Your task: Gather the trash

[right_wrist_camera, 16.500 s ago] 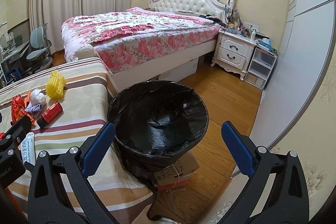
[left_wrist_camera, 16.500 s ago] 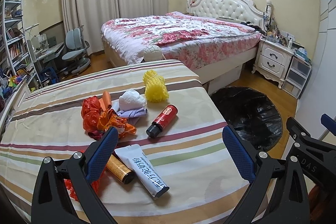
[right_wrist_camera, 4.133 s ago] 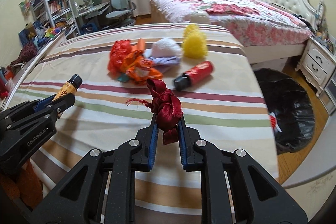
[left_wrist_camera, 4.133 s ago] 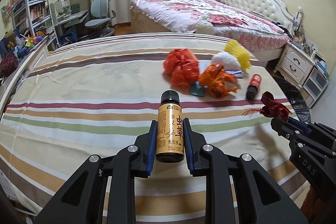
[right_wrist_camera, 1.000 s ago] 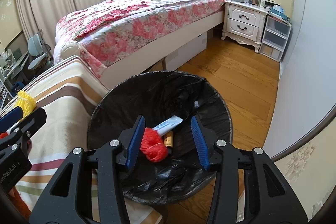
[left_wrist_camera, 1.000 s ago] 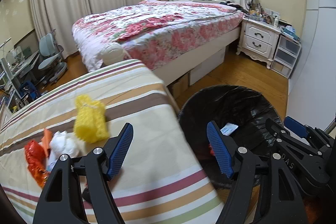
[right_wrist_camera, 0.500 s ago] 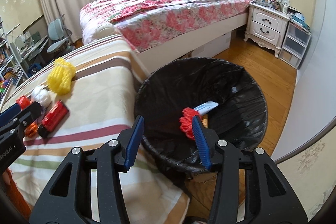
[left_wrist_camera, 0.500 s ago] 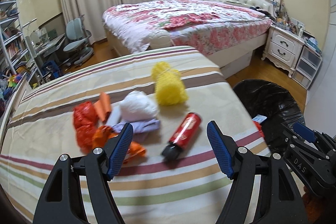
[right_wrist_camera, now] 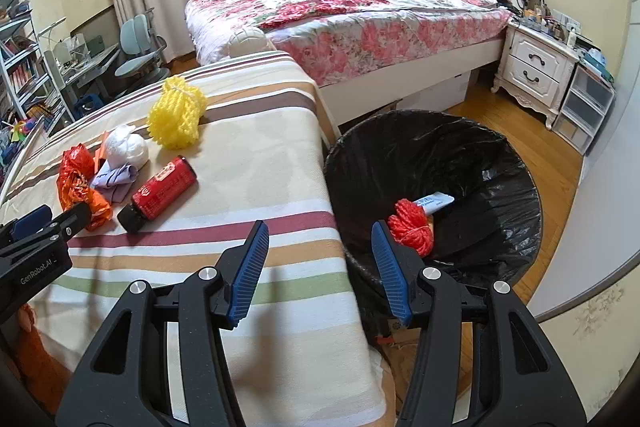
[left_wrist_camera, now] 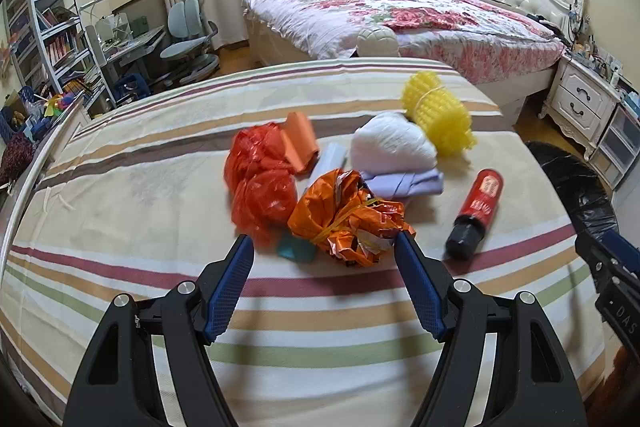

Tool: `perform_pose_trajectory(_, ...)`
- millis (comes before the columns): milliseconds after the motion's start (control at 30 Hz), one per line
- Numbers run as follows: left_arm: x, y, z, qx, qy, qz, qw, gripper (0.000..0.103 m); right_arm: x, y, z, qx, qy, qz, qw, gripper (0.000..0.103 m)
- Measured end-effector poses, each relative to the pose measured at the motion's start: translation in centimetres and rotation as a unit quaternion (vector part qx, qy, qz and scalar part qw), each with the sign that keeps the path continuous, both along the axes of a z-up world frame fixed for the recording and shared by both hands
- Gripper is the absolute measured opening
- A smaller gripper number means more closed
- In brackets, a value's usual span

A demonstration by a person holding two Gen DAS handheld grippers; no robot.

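My left gripper (left_wrist_camera: 325, 257) is open and empty above the striped bed (left_wrist_camera: 120, 195), just short of an orange crumpled wrapper (left_wrist_camera: 344, 217). Around it lie red plastic bags (left_wrist_camera: 256, 183), a white wad (left_wrist_camera: 390, 145), yellow foam netting (left_wrist_camera: 438, 117), a lilac cloth (left_wrist_camera: 404, 183) and a red bottle (left_wrist_camera: 476, 213). My right gripper (right_wrist_camera: 320, 239) is open and empty over the bed's edge beside the black-lined trash bin (right_wrist_camera: 516, 187). The bin holds a red yarn bundle (right_wrist_camera: 412, 223) and a white tube (right_wrist_camera: 434, 202).
A floral bed (right_wrist_camera: 352, 11) stands beyond. A white nightstand (right_wrist_camera: 536, 71) and plastic drawers (right_wrist_camera: 588, 111) are at the right. Desk, chair (left_wrist_camera: 188, 31) and bookshelves (left_wrist_camera: 44, 27) are at the left. Wooden floor (right_wrist_camera: 560, 155) surrounds the bin.
Both grippers have swung left from the bin toward the striped bed. The left one has come closer to the trash pile. Both stay open and empty.
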State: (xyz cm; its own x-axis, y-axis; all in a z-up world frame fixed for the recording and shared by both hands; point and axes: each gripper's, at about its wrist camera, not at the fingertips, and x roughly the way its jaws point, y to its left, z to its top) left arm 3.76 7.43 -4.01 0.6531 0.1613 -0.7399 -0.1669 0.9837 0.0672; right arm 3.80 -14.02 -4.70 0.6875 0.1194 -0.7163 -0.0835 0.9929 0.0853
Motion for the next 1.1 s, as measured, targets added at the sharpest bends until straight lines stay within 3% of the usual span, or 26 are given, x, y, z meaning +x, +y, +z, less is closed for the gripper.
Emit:
perform_pose_trajectory(300, -1.7, 2.3, -0.7, -0.013, 0.014, 0.012, 0.9997, 0.071, -0.2, 0.5, -0.1, -0.001, 0.001, 0.006, 1.0, 0.052)
perform_pose_trajectory(533, -2.6, 1.6, -0.1, -0.044, 0.011, -0.01, 0.9989, 0.071, -0.2, 0.5, -0.2, -0.001, 0.001, 0.005, 1.0, 0.053)
perform_pose_trajectory(800, -0.3, 0.1, 0.5, -0.029, -0.008, -0.009, 0.9995, 0.074, -0.1, 0.6, -0.2, 0.001, 0.003, 0.006, 1.0, 0.053)
perform_pose_trajectory(900, 0.9, -0.3, -0.2, -0.007, -0.001, 0.0, 1.0, 0.074, 0.0, 0.6, -0.2, 0.002, 0.004, 0.007, 1.0, 0.053)
perform_pose_trajectory(1000, 1.3, 0.0, -0.6, -0.012, 0.01, 0.005, 0.9999, 0.074, 0.1, 0.7, -0.2, 0.001, 0.005, 0.008, 1.0, 0.053)
perform_pose_trajectory(1033, 1.2, 0.2, -0.7, -0.018, 0.011, 0.005, 0.9998, 0.074, 0.1, 0.7, -0.2, 0.0, 0.004, 0.009, 1.0, 0.053)
perform_pose_trajectory(1100, 0.9, 0.5, -0.6, -0.022, 0.01, 0.004, 0.9997, 0.058, 0.2, 0.8, -0.3, -0.002, 0.004, 0.009, 1.0, 0.054)
